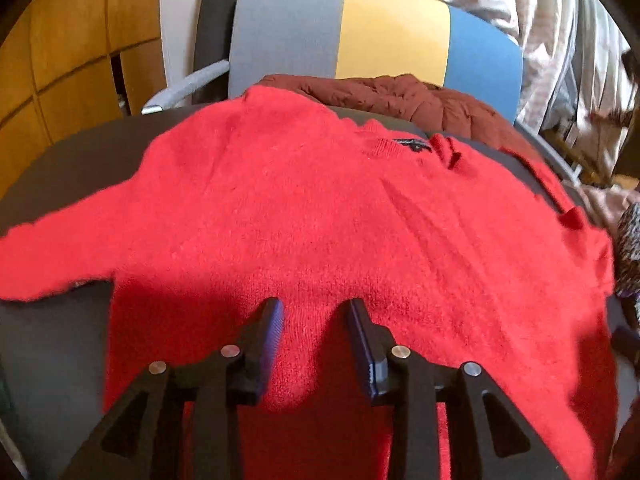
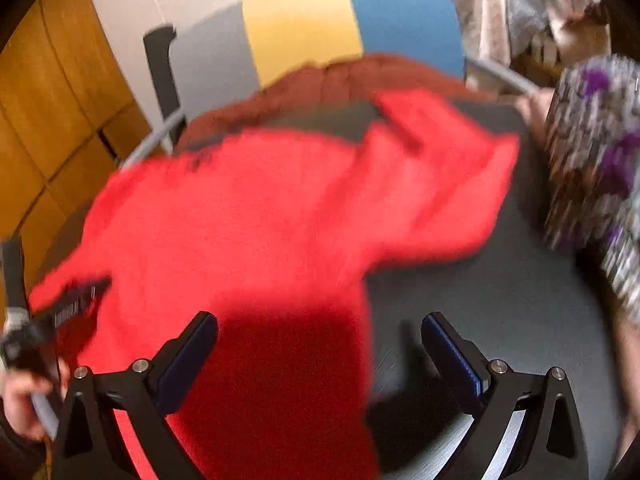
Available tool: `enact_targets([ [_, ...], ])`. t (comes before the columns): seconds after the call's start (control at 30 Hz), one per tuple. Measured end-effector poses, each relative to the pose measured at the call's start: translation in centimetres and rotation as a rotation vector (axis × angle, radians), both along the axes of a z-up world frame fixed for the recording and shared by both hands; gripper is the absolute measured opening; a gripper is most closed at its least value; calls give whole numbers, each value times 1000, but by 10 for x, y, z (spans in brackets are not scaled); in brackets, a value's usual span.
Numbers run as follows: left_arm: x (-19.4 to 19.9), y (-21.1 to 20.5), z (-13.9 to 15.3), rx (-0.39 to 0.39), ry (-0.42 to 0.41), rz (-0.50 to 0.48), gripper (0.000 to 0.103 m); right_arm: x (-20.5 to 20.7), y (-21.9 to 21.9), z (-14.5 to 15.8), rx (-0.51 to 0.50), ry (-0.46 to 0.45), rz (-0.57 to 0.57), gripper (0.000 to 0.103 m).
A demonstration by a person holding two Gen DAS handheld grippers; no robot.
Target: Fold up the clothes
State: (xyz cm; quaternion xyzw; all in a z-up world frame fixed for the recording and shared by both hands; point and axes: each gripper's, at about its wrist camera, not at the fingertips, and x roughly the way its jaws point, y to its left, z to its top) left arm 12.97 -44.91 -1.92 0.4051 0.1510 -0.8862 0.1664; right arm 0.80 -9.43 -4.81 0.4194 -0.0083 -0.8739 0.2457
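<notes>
A fuzzy red sweater (image 1: pixel 304 200) lies spread front-down on a dark round table (image 1: pixel 48 344), collar and label (image 1: pixel 412 144) toward the far edge and one sleeve (image 1: pixel 48 256) stretched out left. My left gripper (image 1: pixel 316 320) hovers low over the sweater's lower body. Its jaws stand partly apart, a hump of red knit rises between them, and the blue pads show clear of it. In the blurred right wrist view the sweater (image 2: pixel 256 216) has its right sleeve (image 2: pixel 440 168) folded inward. My right gripper (image 2: pixel 320 340) is wide open over the hem edge, holding nothing.
A chair (image 1: pixel 384 28) with a grey, yellow and blue back stands behind the table, a maroon padded jacket (image 1: pixel 404 96) on its seat. A black, white and purple patterned cloth (image 2: pixel 592 160) is at the table's right. A hand (image 2: pixel 20 396) holds the other gripper at the left.
</notes>
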Motion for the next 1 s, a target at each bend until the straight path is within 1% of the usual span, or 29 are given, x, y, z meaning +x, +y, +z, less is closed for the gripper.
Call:
enact_targets([
  [0.07,2,-2,0,20,14,-1,36,-28,6,18,-12,37,-14,103],
  [0.13,0,-2,-2,12,14,0,37,-60,9,33,-8,58,-25,103],
  [0.23,-3,0,-4,-11,12,0,38,-120,2,42,64,70,-29,103],
  [0.3,-3,1,-4,-15,15,2,38,-165,-6,41,118,57,-50,103],
  [0.33,-3,1,-5,-14,17,3,38,-181,-9,39,130,45,-52,103],
  [0.4,-3,1,-5,-12,22,6,38,-218,-18,32,171,3,-63,103],
  [0.5,-2,0,-6,-4,30,8,38,-259,-29,23,228,-31,-68,103],
  [0.63,-2,0,-6,-2,37,12,38,-295,-35,6,288,-82,-52,103],
  [0.77,-4,0,-7,-3,42,16,38,-321,-33,-14,333,-142,-62,103],
  [0.8,-4,0,-8,-3,43,17,38,-325,-29,-19,325,-164,-65,103],
  [0.83,-5,0,-8,-3,44,18,38,-328,-25,-24,294,-187,-66,103],
  [0.87,-5,0,-8,-3,45,18,38,-328,-19,-26,253,-195,-75,103],
  [0.9,-4,0,-8,-4,46,19,38,-324,-17,-25,243,-179,-62,103],
  [1.0,-3,-1,-8,-1,50,21,38,-312,-17,-26,268,-168,-16,103],
])
